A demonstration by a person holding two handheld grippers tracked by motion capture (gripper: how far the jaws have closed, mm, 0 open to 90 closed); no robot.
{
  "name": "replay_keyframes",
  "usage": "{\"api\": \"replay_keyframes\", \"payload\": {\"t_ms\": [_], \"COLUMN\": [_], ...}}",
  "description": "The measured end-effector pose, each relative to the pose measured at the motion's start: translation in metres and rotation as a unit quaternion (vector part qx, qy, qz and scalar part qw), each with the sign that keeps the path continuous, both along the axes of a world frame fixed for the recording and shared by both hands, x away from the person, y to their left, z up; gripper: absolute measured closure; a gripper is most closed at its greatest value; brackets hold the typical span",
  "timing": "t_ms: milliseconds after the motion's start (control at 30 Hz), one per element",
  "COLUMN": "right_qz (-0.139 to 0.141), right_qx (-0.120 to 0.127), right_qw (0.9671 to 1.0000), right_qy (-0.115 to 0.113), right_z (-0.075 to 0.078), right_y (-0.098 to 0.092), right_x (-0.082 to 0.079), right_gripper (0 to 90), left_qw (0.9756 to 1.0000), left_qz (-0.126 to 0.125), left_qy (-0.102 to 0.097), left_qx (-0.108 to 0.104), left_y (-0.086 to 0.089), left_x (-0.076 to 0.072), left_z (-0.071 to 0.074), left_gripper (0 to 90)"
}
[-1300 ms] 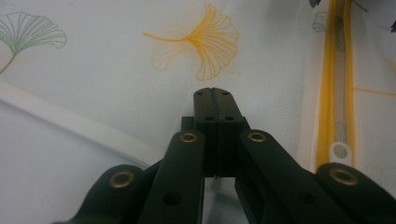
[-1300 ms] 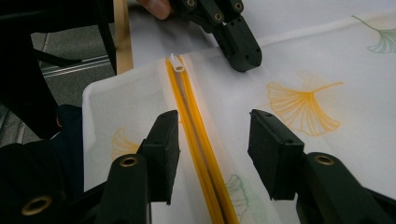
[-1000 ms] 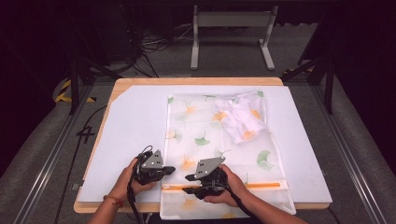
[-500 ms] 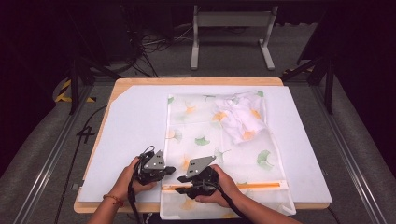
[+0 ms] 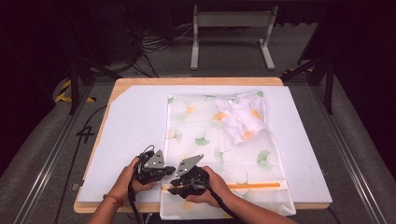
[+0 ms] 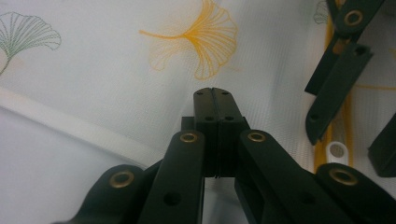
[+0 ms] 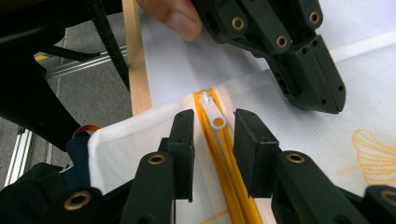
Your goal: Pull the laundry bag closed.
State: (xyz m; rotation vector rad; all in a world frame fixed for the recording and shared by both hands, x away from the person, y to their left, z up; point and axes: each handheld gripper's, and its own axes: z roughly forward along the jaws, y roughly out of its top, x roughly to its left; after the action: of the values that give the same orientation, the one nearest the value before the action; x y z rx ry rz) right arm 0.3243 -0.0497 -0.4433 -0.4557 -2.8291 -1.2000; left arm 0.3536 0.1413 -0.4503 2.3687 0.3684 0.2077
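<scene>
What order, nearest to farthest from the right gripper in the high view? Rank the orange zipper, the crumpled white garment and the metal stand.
1. Orange zipper, at the right gripper, near edge.
2. Crumpled white garment, in the mesh bag's far right corner.
3. Metal stand, on the floor beyond the table.

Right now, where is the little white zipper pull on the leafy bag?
The small white zipper pull lies at the end of the orange zipper, between the right gripper's open jaws, near the white mesh bag's front left corner.
</scene>
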Motion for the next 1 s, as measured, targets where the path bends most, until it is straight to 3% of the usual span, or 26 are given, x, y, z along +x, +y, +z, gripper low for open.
{"api": "replay_keyframes", "payload": {"t_ms": [300, 567, 1000], "right_qz": [-0.010, -0.019, -0.035], "right_qx": [0.005, 0.011, 0.026], "right_qw": [0.9999, 0.9996, 0.9987], "right_qy": [0.012, 0.016, 0.026], "right_z": [-0.003, -0.004, 0.000], "right_y": [0.007, 0.013, 0.009], "right_x": [0.004, 0.002, 0.001], "right_gripper": [73.2, 83.2, 85.6], "left_qw": [1.0000, 1.0000, 1.0000], "left_qz": [0.001, 0.000, -0.002], "left_qy": [0.001, -0.001, -0.001], "left_qx": [-0.003, -0.004, -0.005], "left_y": [0.000, 0.000, 0.001], "left_x": [0.000, 0.000, 0.000], "left_z": [0.000, -0.001, -0.001], "left_gripper": [90.0, 90.0, 90.0]}}
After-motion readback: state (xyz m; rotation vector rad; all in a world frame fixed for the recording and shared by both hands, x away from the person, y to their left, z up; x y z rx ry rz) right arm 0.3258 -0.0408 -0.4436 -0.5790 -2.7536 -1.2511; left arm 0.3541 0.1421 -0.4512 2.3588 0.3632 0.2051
